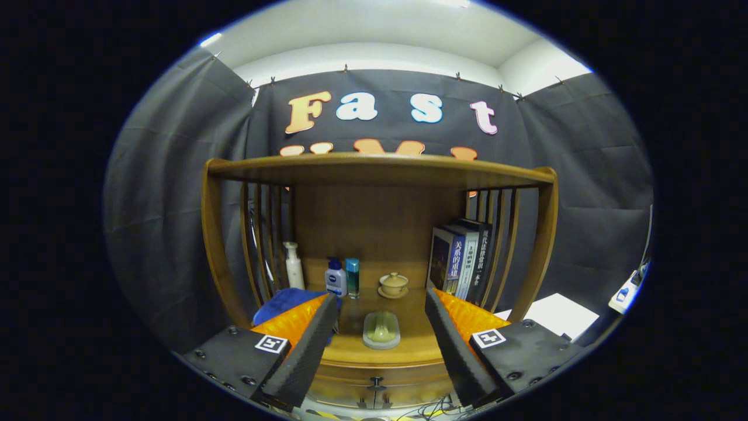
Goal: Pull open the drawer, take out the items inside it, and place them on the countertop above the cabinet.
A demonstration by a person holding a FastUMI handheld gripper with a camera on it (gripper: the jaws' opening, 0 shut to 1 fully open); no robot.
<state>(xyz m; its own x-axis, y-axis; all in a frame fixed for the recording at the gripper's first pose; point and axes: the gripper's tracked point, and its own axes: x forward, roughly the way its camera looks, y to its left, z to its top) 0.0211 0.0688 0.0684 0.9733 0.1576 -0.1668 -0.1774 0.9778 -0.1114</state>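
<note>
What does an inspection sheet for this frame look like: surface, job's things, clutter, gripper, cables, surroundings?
Surface: wooden countertop under a shelf top, bare toward its front edge.
Job's things: drawer below the countertop looks closed, its handle untouched; contents hidden.
Clutter: soap dish between the fingers; lidded cup, white pump bottle, blue-capped bottle and teal bottle further back; books upright; blue cloth beside the fingers.
Gripper: gripper open, holding nothing, short of the drawer.
Cables: thin wires below the drawer.
Surroundings: black cloth walls, white ceiling.
</note>
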